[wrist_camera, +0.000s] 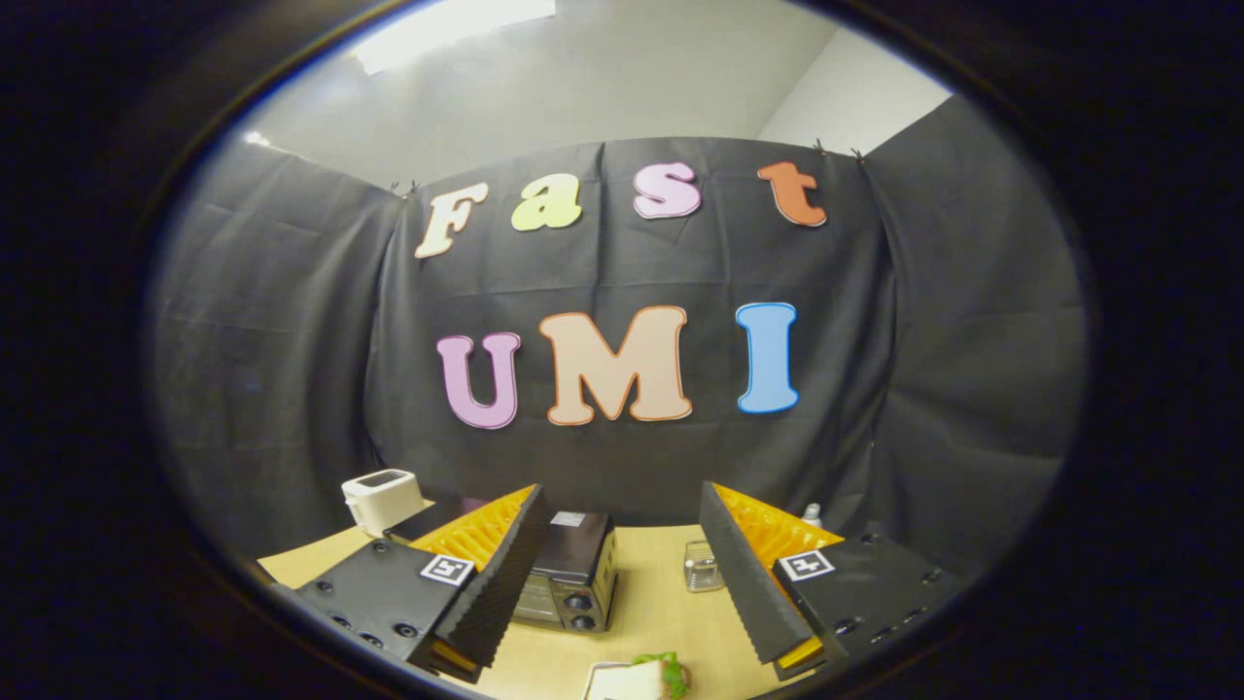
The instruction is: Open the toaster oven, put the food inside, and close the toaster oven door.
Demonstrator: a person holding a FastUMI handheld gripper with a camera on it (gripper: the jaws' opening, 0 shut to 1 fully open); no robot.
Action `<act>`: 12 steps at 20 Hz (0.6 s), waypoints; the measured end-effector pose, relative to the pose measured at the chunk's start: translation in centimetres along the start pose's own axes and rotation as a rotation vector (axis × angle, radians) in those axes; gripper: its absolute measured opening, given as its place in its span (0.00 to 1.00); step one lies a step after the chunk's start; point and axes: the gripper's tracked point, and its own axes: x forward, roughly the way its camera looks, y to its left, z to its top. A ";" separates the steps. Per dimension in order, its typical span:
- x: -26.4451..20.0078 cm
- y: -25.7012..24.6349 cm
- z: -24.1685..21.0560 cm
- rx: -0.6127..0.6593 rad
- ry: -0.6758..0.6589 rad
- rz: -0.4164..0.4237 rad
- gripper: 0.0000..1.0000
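A small dark toaster oven (573, 574) stands on the light wooden table (661, 603), partly behind my left finger, with two knobs on its right side and its door shut. Food with green leaves on a white plate (641, 678) lies on the table between my fingers, nearer to me than the oven. My gripper (622, 642) is open and held well above the table, with nothing between its fingers.
A white toaster (382, 498) sits at the table's far left. A clear glass jar (702, 567) stands right of the oven, just ahead of my right finger. A small bottle top (812, 512) shows beyond that finger. Black cloth walls the booth behind.
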 end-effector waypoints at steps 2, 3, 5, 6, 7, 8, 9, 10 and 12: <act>0.3 0.9 -1.1 0.007 -0.018 -0.003 0.97; 0.4 1.6 -1.8 0.011 -0.033 0.003 0.97; 0.8 3.0 -3.6 0.024 -0.063 0.006 0.97; 0.9 3.7 -4.7 0.035 -0.074 0.008 0.97; 1.2 4.7 -5.8 0.055 -0.088 0.009 0.97; 1.5 5.5 -6.8 0.068 -0.094 0.014 0.97; 2.0 6.4 -7.9 0.083 -0.095 0.018 0.97; 2.4 7.3 -8.9 0.100 -0.094 0.022 0.97; 3.5 9.5 -10.4 0.124 -0.101 0.041 0.96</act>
